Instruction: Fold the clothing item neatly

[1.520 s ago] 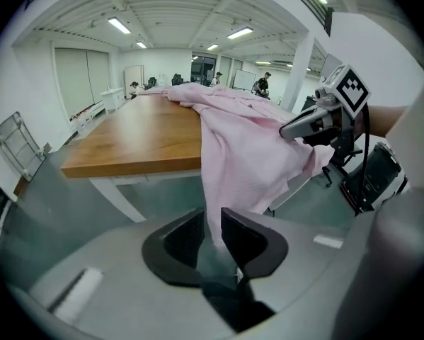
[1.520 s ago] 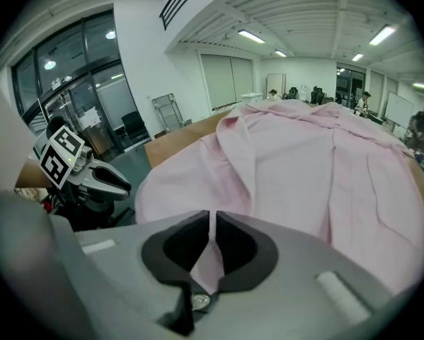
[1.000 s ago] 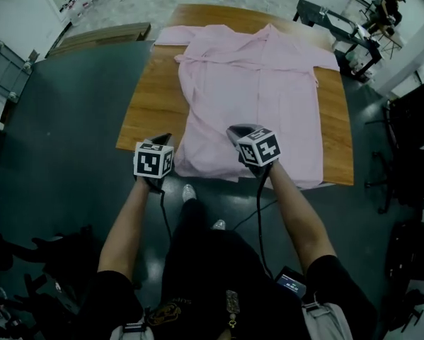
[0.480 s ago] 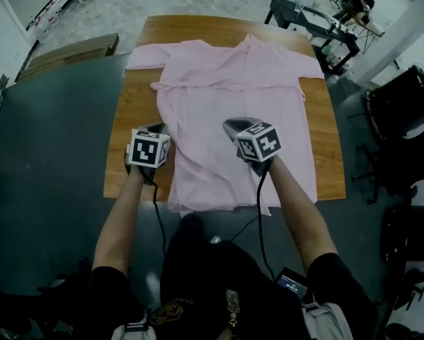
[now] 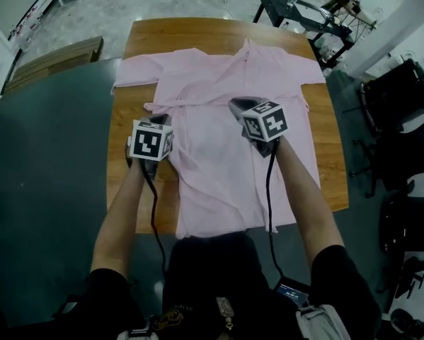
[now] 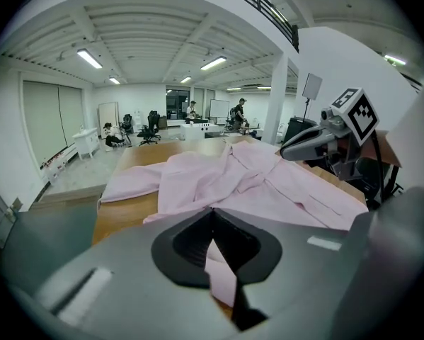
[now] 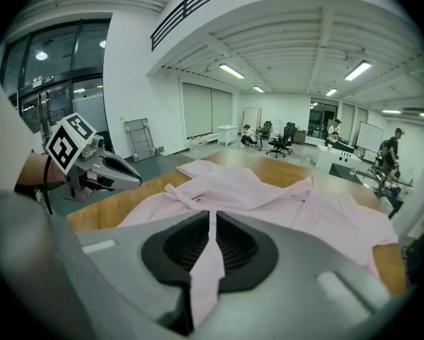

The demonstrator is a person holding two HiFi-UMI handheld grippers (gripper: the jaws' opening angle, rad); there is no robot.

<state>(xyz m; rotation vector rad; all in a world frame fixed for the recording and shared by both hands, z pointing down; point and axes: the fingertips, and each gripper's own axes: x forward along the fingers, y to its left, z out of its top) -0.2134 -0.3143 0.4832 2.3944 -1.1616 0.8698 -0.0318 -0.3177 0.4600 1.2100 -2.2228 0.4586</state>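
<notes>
A pink shirt (image 5: 233, 76) lies spread on the wooden table (image 5: 141, 34), collar at the far end and one sleeve out to the far left. My left gripper (image 5: 158, 121) is shut on a pinch of the shirt's pink cloth, which shows between its jaws in the left gripper view (image 6: 217, 264). My right gripper (image 5: 238, 105) is shut on the cloth too (image 7: 206, 261). Both hover over the shirt's middle, side by side, with the lower part of the shirt doubled up under them. Each gripper sees the other: the right gripper (image 6: 316, 140), the left gripper (image 7: 102, 170).
Black desks (image 5: 296, 13) stand beyond the table's far right corner and dark chairs (image 5: 403, 91) to the right. A wooden panel (image 5: 56, 55) lies on the floor at far left. The floor around is dark grey. People sit and stand far off in the hall.
Both grippers have moved away from me, from the table's near edge to above the shirt's middle, carrying the pink cloth with them. The lower part of the shirt now lies folded over.
</notes>
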